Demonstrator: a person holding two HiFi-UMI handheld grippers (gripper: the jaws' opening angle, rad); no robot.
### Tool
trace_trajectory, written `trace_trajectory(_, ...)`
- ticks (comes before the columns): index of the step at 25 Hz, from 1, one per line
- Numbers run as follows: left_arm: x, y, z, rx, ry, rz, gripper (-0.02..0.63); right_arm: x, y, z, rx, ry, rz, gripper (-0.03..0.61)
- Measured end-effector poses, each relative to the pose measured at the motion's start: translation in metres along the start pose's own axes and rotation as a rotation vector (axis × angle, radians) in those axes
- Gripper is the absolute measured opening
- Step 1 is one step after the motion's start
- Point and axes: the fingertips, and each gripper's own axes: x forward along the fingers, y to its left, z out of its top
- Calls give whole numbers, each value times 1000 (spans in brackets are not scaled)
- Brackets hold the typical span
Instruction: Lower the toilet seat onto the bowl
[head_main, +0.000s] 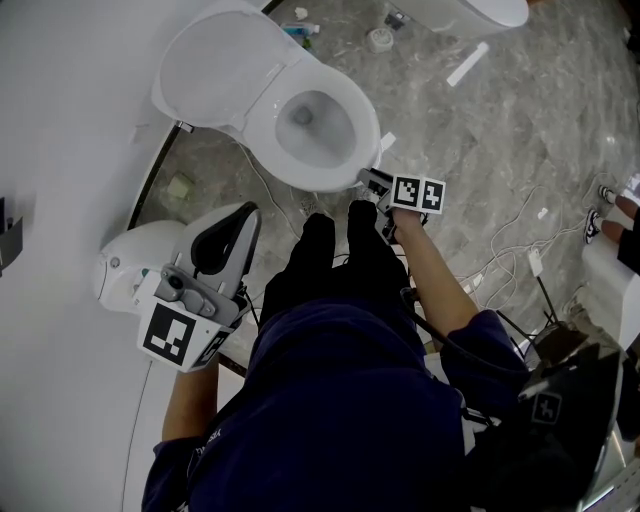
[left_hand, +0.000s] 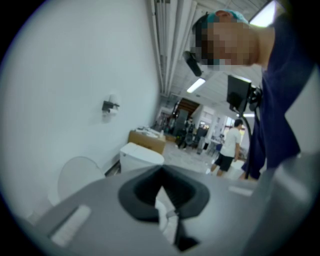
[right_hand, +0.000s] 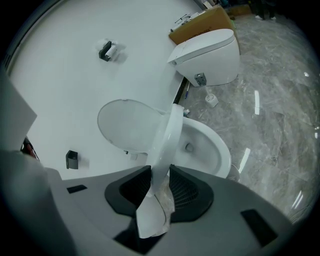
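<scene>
- Three white toilets show in the head view. The one in use (head_main: 250, 110) stands against the wall (head_main: 60, 150), a second (head_main: 135, 260) is beside the person's left side, and part of a third (head_main: 485, 10) shows further along the floor.
- There is one toilet seat (right_hand: 167, 137). It is tilted partway, between the raised lid (right_hand: 127, 125) behind it and the open bowl (right_hand: 207, 150) in front, and rests on neither.
- There are two grippers, each with one marker cube, the left cube (head_main: 180, 335) and the right cube (head_main: 418, 193).
- Two small black fittings are on the wall in the right gripper view, one high (right_hand: 105, 50) and one low (right_hand: 71, 159).
- One cardboard box (right_hand: 202, 22) stands behind the far toilet, and a small white roll (right_hand: 212, 100) lies on the marble floor (right_hand: 280, 100).
- Loose white cables (head_main: 500, 250) trail over the floor at the person's right.
- The right gripper (right_hand: 159, 172) is clamped on the seat's front edge. Its dark pads (right_hand: 187, 187) press both faces of the seat, and a scrap of white wrap sits between them.
- The right forearm (head_main: 435, 275) is bare below a navy sleeve and stretched forward to the front of the bowl.
- The left gripper (head_main: 225, 235) has its jaws together and holds nothing but a bit of white wrap on the pads.
- The left arm hangs bent at the person's side, with the gripper above the second toilet and near the wall.
</scene>
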Motion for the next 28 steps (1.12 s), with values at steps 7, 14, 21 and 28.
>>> trace_trajectory(7, 9, 1, -11, 0, 35, -29, 5, 3, -18, -8, 32, -6, -18, 110)
trace_trajectory(14, 24, -3, -21, -14, 56, -69, 5, 7, -36, -15, 66, -17, -23, 104)
trace_trajectory(21, 43, -12, -28, -25, 73, -122, 5, 11, -55, -20, 100, -30, -25, 97)
trace_trajectory(28, 52, -18, -40, -20, 122, -131, 5, 17, -75, -29, 116, -24, -16, 94)
